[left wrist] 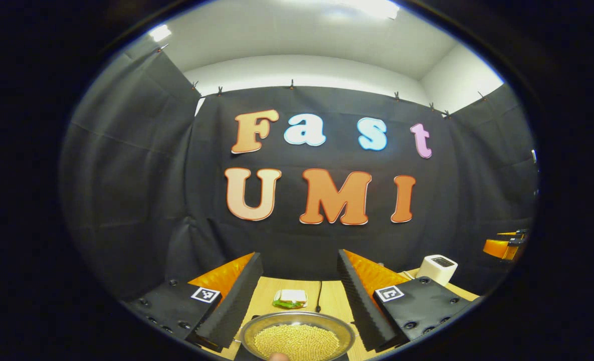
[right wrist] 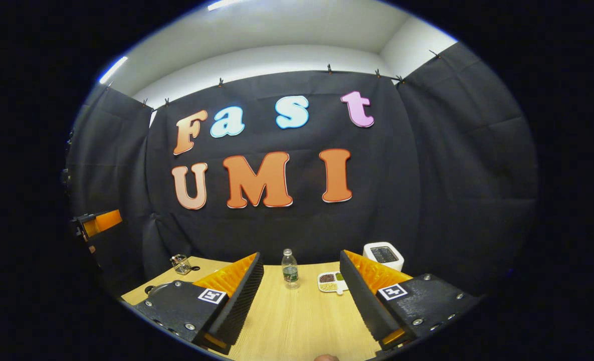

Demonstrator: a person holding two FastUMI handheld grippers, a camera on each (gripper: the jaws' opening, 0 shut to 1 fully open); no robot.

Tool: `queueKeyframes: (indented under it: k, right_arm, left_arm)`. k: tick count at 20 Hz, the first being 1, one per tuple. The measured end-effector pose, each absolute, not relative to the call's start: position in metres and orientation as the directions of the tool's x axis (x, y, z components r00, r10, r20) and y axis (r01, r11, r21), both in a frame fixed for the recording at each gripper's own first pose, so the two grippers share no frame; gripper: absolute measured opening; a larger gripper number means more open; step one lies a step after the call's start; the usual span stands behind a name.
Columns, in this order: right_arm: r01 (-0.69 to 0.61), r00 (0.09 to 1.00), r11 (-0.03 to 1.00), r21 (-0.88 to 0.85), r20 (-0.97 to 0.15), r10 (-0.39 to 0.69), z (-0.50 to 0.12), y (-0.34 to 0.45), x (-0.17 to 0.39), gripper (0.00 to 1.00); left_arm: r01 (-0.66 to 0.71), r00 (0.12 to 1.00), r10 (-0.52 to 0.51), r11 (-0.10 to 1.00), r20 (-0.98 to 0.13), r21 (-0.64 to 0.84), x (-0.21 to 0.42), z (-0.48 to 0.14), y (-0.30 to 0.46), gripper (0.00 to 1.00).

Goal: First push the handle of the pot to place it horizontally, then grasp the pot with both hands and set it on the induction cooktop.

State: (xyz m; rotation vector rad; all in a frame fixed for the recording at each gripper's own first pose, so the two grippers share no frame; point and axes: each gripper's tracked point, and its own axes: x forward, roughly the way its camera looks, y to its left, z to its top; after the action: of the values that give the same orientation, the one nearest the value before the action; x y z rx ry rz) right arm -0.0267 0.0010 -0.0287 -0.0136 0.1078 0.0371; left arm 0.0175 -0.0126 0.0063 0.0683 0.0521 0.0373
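Pot (left wrist: pixel 297 341) cut off below

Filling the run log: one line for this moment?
left tool open, over pot of beans | right tool open, above bare table | no contact

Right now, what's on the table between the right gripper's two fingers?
In the right gripper view, the right gripper frames bare wooden table; farther off stand a water bottle and a divided dish.
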Motion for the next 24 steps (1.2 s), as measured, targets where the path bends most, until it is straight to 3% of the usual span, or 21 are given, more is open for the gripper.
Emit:
queueKeyframes:
  k: [10,12,13,16,17,18,24]
  right_arm:
    - [0.049,0.997,0.999,-0.024,-0.054,-0.050,-0.003,-0.064,-0.043,0.95]
    - [0.053,0.997,0.998,-0.024,-0.051,-0.054,-0.004,-0.069,-0.043,1.00]
    - [0.053,0.997,0.998,-0.022,-0.049,-0.054,-0.004,-0.071,-0.042,0.94]
    - [0.055,0.997,0.998,-0.031,-0.048,-0.057,-0.008,-0.075,-0.039,0.95]
    - [0.053,0.997,0.998,-0.035,-0.051,-0.054,-0.010,-0.075,-0.038,1.00]
    - [0.050,0.997,0.998,-0.037,-0.052,-0.052,-0.012,-0.075,-0.037,0.95]
    - [0.037,0.998,0.998,-0.043,-0.047,-0.039,-0.013,-0.072,-0.033,0.95]
  left_arm:
    - [0.121,0.992,-0.121,0.993,-0.035,0.014,0.010,0.023,-0.109,0.97]
    - [0.117,0.993,-0.116,0.993,-0.037,0.013,0.012,0.024,-0.109,0.96]
    - [0.112,0.993,-0.111,0.994,-0.038,0.012,0.013,0.024,-0.109,0.96]
    - [0.102,0.994,-0.102,0.995,-0.044,0.006,0.018,0.020,-0.110,0.97]
    - [0.097,0.994,-0.096,0.995,-0.046,0.004,0.017,0.018,-0.109,0.97]
    - [0.091,0.995,-0.090,0.996,-0.045,0.006,0.018,0.017,-0.108,0.96]
    - [0.076,0.996,-0.076,0.997,-0.051,0.011,0.021,0.014,-0.104,0.97]
